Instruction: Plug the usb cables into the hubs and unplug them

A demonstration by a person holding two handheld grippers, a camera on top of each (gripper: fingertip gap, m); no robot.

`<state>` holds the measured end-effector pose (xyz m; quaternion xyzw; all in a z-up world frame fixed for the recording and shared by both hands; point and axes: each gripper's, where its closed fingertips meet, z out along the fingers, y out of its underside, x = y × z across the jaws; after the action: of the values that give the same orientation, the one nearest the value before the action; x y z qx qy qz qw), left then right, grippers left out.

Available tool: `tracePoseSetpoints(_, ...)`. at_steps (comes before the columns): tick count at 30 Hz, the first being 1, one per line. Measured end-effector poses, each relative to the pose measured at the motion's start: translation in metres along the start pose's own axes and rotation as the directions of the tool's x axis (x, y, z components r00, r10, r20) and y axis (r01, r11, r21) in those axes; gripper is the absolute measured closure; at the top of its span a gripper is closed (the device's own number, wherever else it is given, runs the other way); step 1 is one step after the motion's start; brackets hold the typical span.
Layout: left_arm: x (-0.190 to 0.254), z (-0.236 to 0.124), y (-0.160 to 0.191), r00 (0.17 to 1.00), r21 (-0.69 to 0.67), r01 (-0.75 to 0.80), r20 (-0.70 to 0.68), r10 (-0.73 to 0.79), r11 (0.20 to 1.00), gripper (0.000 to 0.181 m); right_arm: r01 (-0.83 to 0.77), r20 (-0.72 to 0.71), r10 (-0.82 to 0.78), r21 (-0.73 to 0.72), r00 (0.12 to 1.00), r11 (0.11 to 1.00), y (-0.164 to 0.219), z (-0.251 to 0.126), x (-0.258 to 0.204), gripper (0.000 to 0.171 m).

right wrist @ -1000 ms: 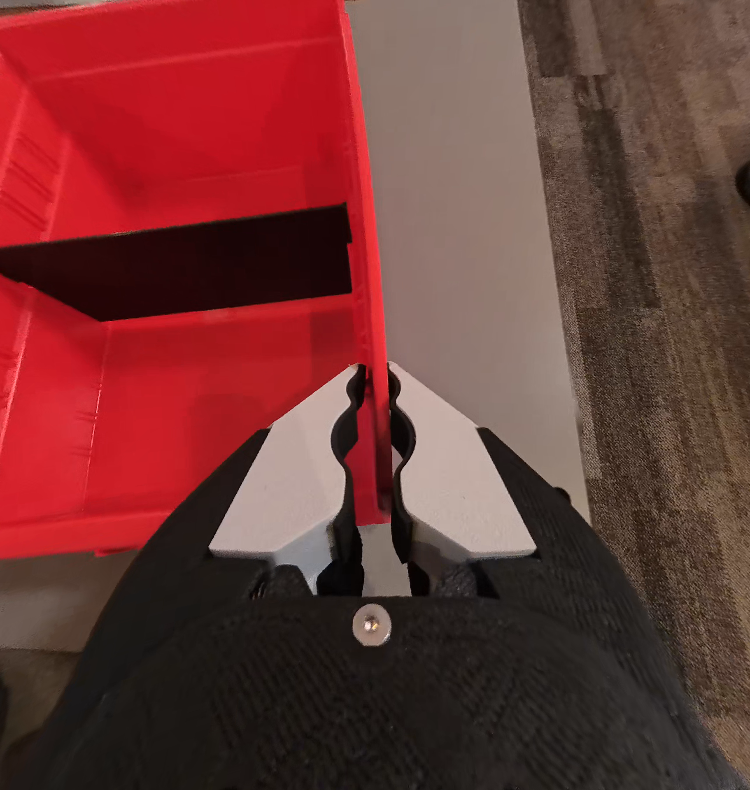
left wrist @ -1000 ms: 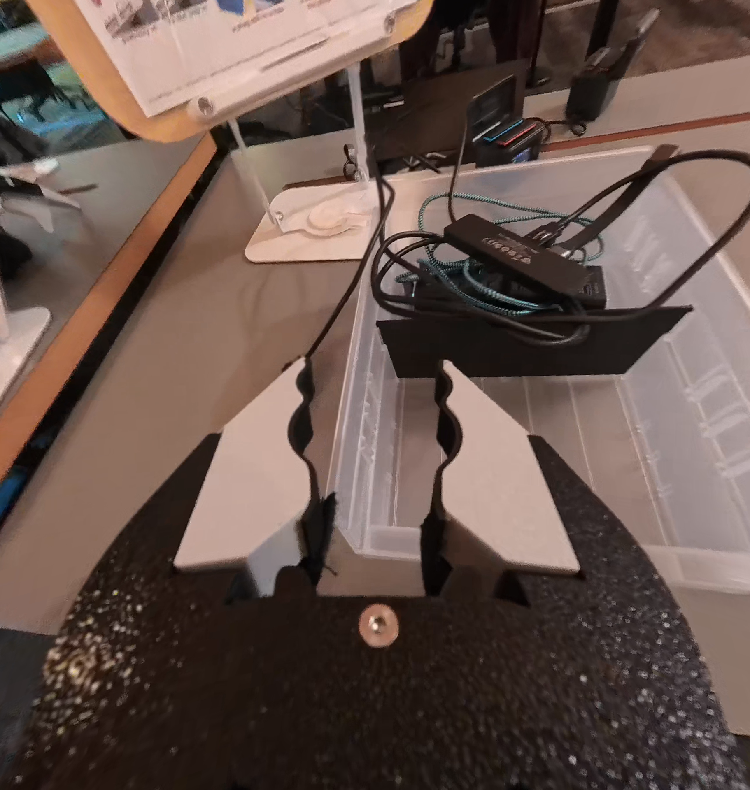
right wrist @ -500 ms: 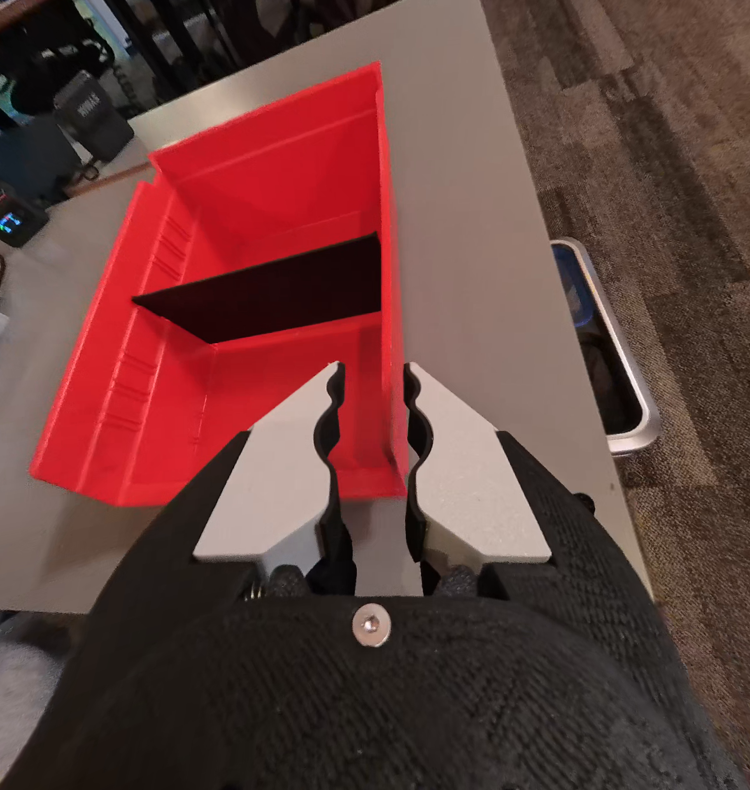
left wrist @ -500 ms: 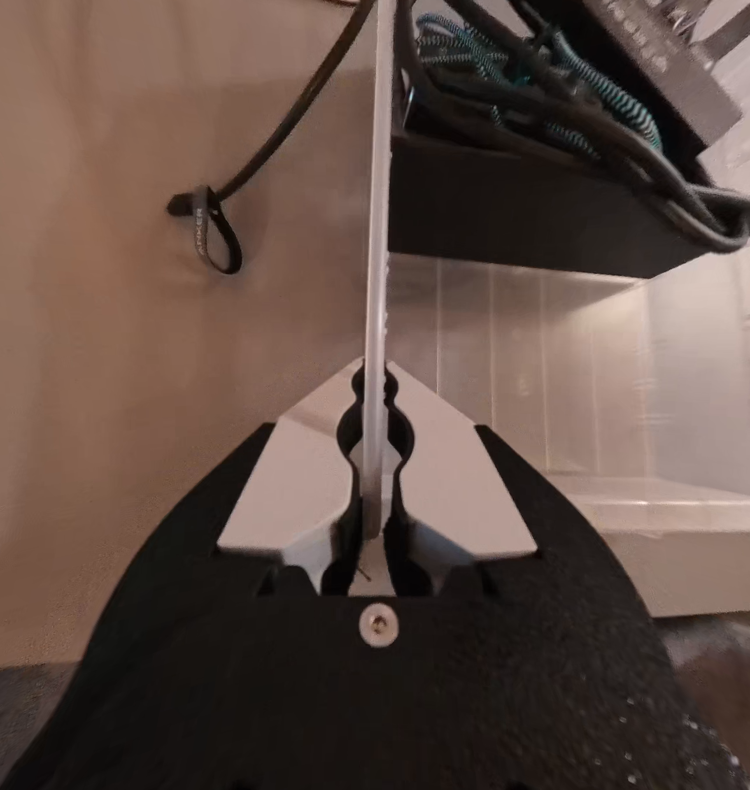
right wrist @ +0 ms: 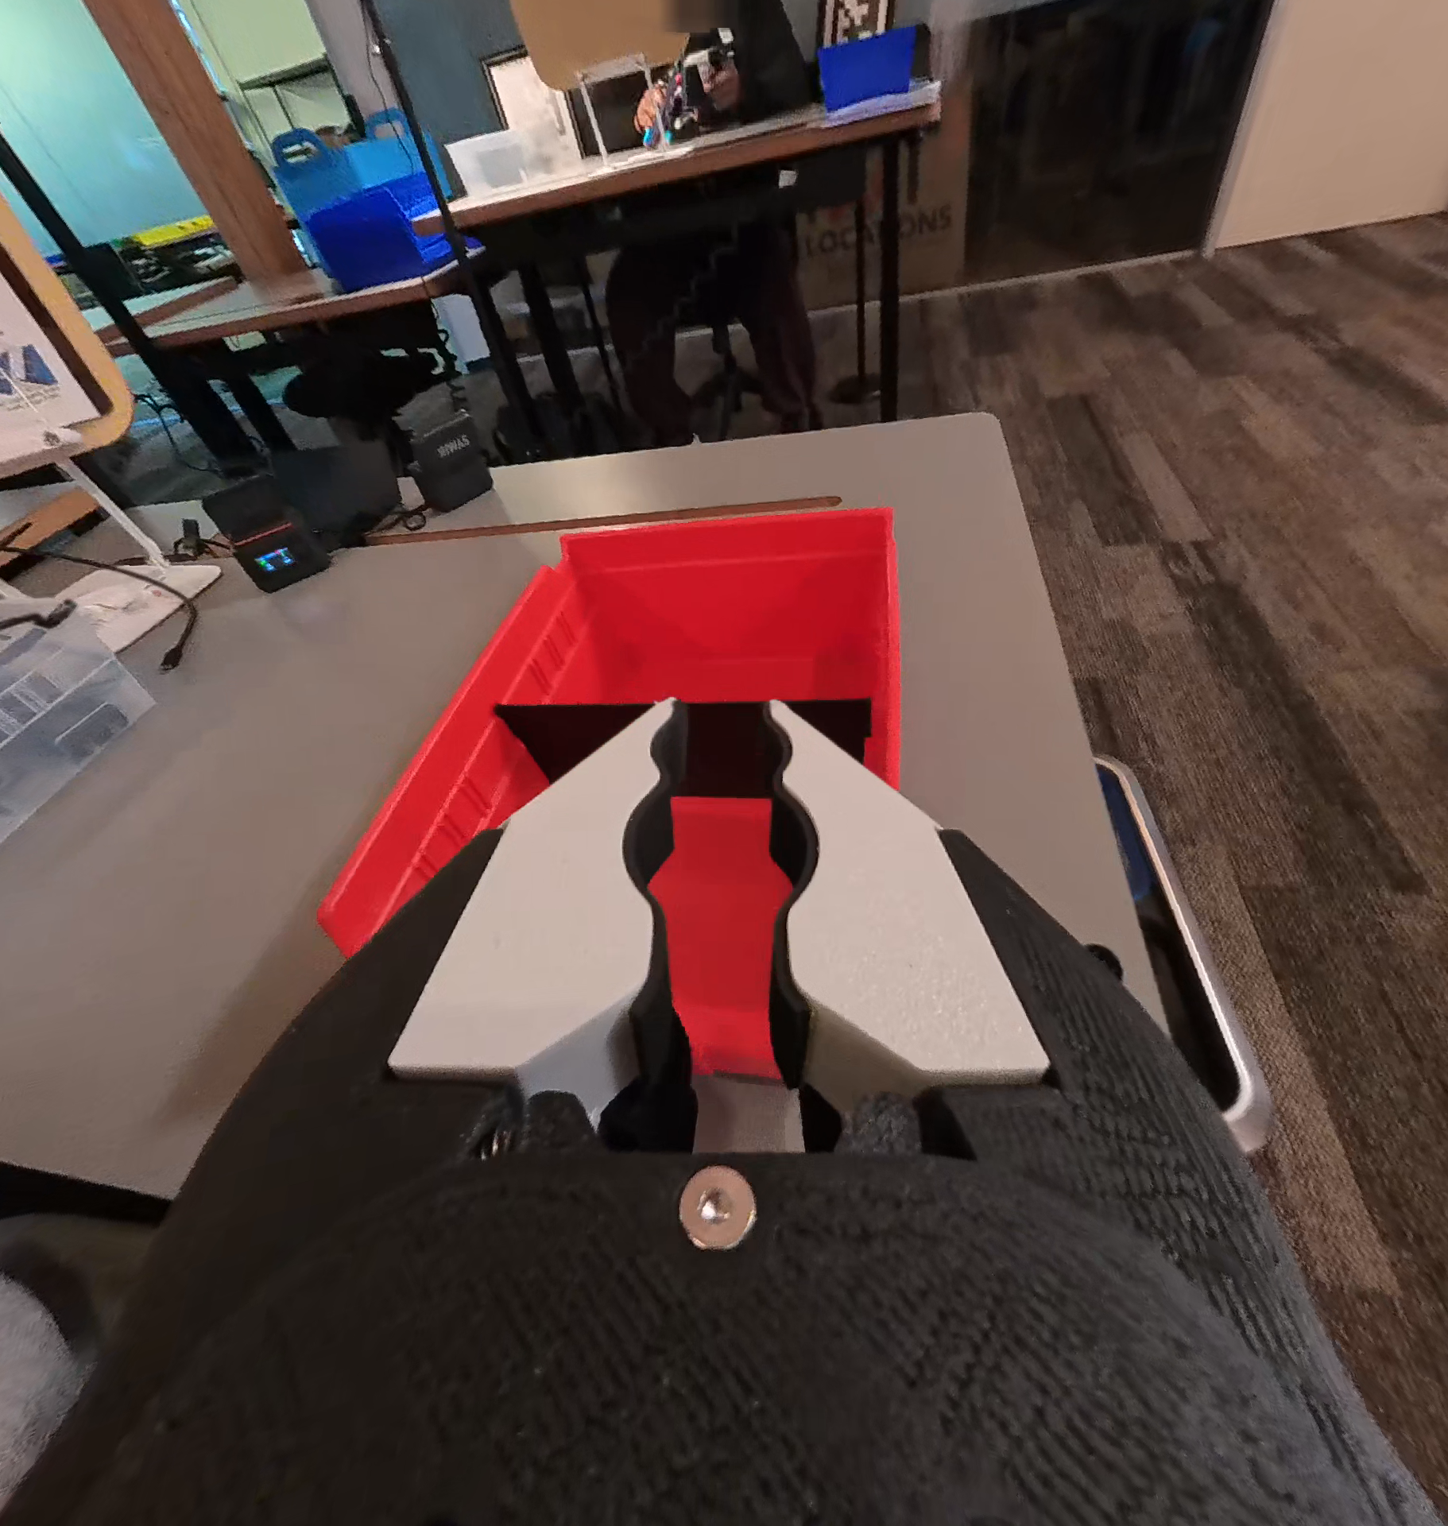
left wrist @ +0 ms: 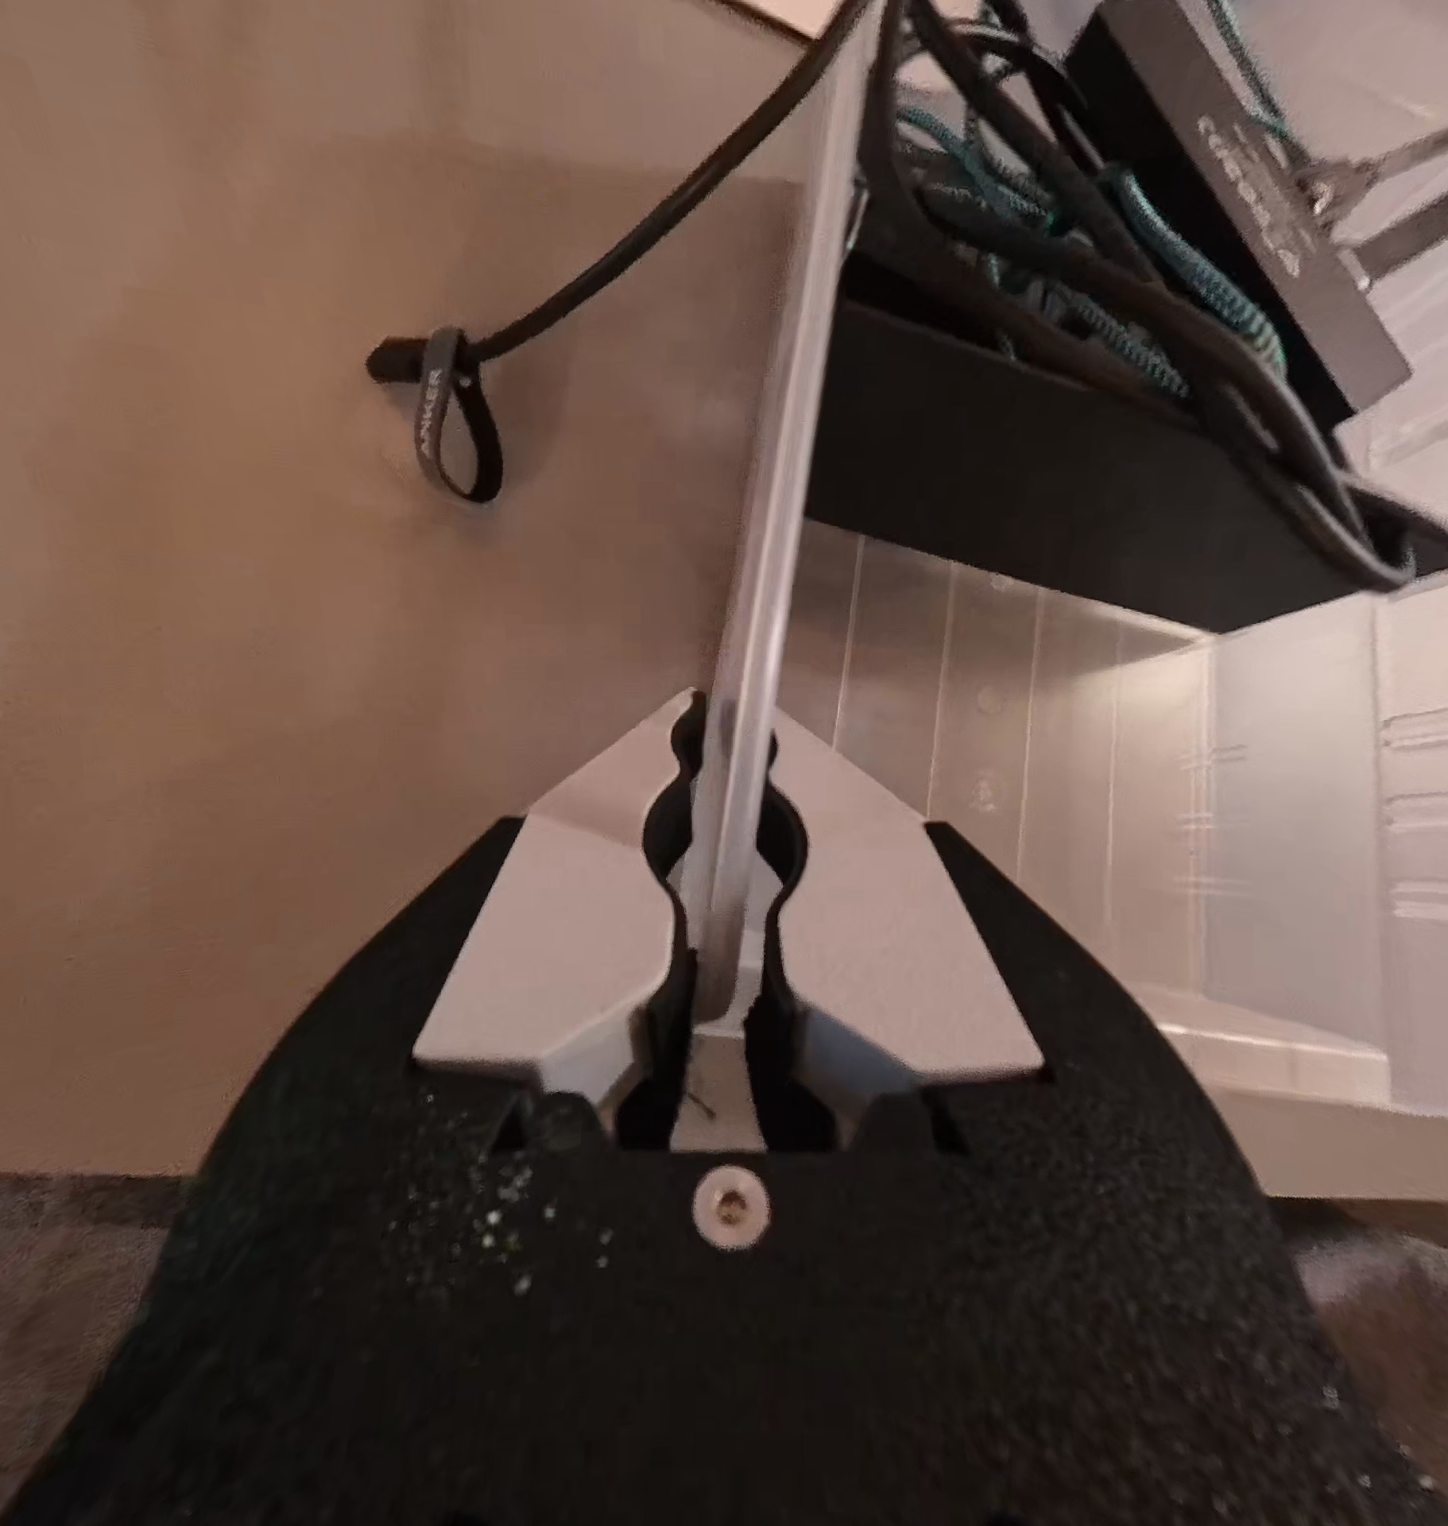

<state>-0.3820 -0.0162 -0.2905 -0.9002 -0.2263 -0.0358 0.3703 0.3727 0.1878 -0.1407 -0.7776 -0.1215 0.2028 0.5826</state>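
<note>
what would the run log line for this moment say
left hand-held gripper: shut on clear bin side wall | right hand-held gripper: open above red bin | hub, cables: in clear bin

From where I stand, several things carry writing, most of it small. A grey strap (left wrist: 455, 429) looped round the black cable (left wrist: 622, 256) on the counter (left wrist: 209, 578) has pale letters along its length. The black hub (left wrist: 1249, 165), lying on the cables in the clear bin (left wrist: 787, 495), bears a row of pale, blurred characters. Across the room, a cardboard box (right wrist: 877, 239) under a far table shows large faded lettering. At the left edge a wood-framed sign board (right wrist: 11, 388) carries blue lettering and small print. A small black box (right wrist: 452, 454) has a pale mark, and beside it a black device (right wrist: 279, 557) shows coloured figures on its lit screen.
</note>
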Motion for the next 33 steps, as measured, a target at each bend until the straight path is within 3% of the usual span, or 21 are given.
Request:
tracePoseSetpoints(1, -0.007, -0.003, 0.000, 0.999, -0.002, 0.036, 0.010, -0.036, 0.999, 0.171, 0.002, 0.002, -0.002, -0.001, 1.000, 1.000, 0.000, 0.001, -0.002, 0.155)
tracePoseSetpoints(3, -0.024, -0.016, -0.003, 0.992, 0.030, 0.066, 0.103, -0.069, 0.997, 0.150, -0.001, 0.004, 0.001, -0.012, 1.000, 1.000, 0.001, 0.002, -0.004, 0.155)
tracePoseSetpoints(6, -0.025, -0.059, -0.032, 0.971, 0.220, -0.017, 0.237, -0.037, 0.975, 0.130, 0.003, -0.006, -0.003, -0.003, 1.000, 1.000, -0.002, 0.001, -0.006, 0.153)
tracePoseSetpoints(8, 0.006, -0.082, -0.061, 0.980, 0.344, -0.096, 0.198, 0.028, 0.934, 0.129, 0.007, 0.002, -0.007, 0.015, 1.000, 1.000, -0.006, 0.000, -0.010, 0.153)
tracePoseSetpoints(10, 0.051, -0.088, -0.084, 0.990, 0.376, -0.138, 0.067, 0.121, 0.916, 0.129, 0.013, 0.021, -0.014, 0.032, 1.000, 0.999, -0.011, 0.001, -0.016, 0.153)
tracePoseSetpoints(12, 0.095, -0.078, -0.100, 0.978, 0.336, -0.135, -0.105, 0.179, 0.932, 0.128, 0.021, 0.045, -0.023, 0.031, 0.999, 0.999, -0.011, 0.005, -0.022, 0.153)
tracePoseSetpoints(15, 0.125, -0.041, -0.121, 0.949, 0.204, -0.142, -0.248, 0.192, 0.969, 0.131, 0.039, 0.069, -0.039, 0.001, 0.997, 0.999, -0.007, 0.011, -0.028, 0.152)
tracePoseSetpoints(18, 0.129, 0.005, -0.123, 0.934, -0.039, -0.030, -0.358, 0.014, 0.999, 0.132, 0.054, 0.078, -0.051, -0.027, 0.996, 0.998, -0.002, 0.015, -0.030, 0.152)
tracePoseSetpoints(21, 0.112, 0.040, -0.123, 0.949, -0.170, 0.046, -0.301, -0.097, 0.984, 0.130, 0.072, 0.091, -0.069, -0.037, 0.993, 0.997, 0.000, 0.016, -0.032, 0.151)
tracePoseSetpoints(24, 0.083, 0.059, -0.135, 0.973, -0.133, 0.125, -0.179, -0.148, 0.983, 0.124, 0.079, 0.103, -0.075, -0.038, 0.992, 0.996, 0.001, 0.016, -0.032, 0.151)
tracePoseSetpoints(30, 0.091, 0.075, -0.113, 0.939, -0.282, 0.185, -0.231, -0.254, 0.941, 0.123, 0.056, 0.102, -0.051, -0.049, 0.994, 0.997, 0.006, 0.017, -0.024, 0.151)
tracePoseSetpoints(33, 0.109, 0.074, -0.114, 0.885, -0.310, 0.211, -0.343, -0.316, 0.927, 0.118, 0.047, 0.099, -0.041, -0.059, 0.994, 0.997, 0.009, 0.017, -0.021, 0.151)
